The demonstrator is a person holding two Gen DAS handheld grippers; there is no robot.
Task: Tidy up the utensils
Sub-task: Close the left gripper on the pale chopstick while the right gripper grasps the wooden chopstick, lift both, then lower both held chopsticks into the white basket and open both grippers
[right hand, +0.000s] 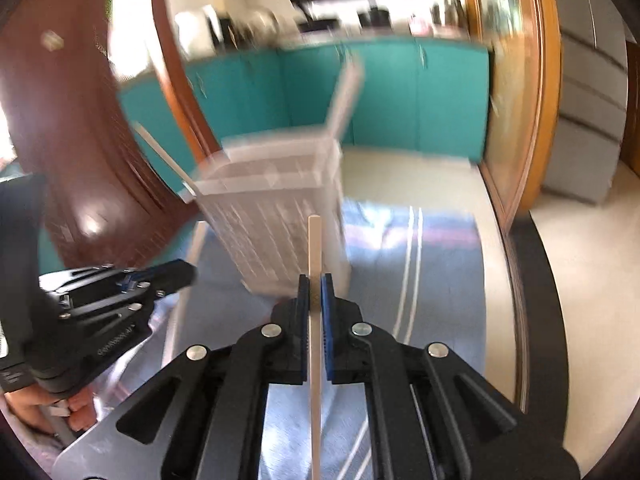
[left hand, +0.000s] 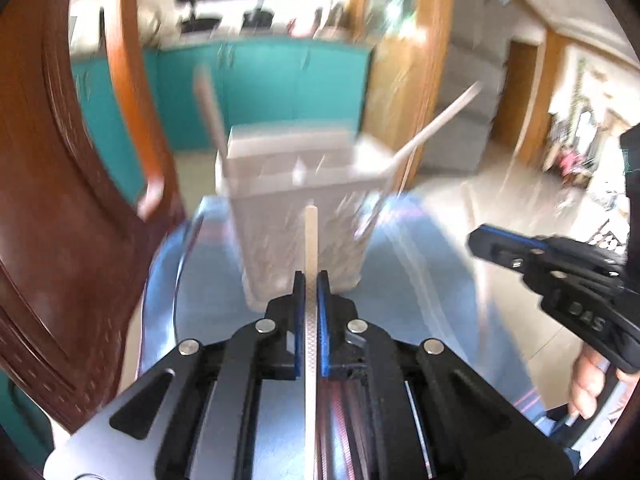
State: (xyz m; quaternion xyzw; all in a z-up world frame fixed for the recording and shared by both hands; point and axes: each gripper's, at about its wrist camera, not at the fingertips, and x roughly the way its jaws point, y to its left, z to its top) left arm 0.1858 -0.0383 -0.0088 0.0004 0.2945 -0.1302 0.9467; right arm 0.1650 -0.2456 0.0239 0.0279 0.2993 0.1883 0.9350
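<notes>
My left gripper [left hand: 311, 278] is shut on a thin pale utensil handle [left hand: 311, 236] that sticks out forward past the fingertips. Just beyond its tip stands the white perforated utensil holder [left hand: 296, 204], which has one pale utensil [left hand: 210, 108] leaning left and another [left hand: 440, 116] leaning right. My right gripper [right hand: 315, 280] is shut on a slim pale stick [right hand: 314, 244] that points at the same holder [right hand: 276, 208]. Each gripper also shows in the other's view: the right gripper [left hand: 486, 240] at the right edge, the left gripper [right hand: 176, 274] at the left. Both views are motion-blurred.
The holder stands on a round table [left hand: 420, 280] covered by a blue striped cloth [right hand: 400, 248]. A brown wooden chair [left hand: 60, 184] rises close on the left. Teal cabinets [right hand: 380, 92] and a wooden door frame [right hand: 520, 120] lie behind. A person's hand [left hand: 588, 384] holds the right gripper.
</notes>
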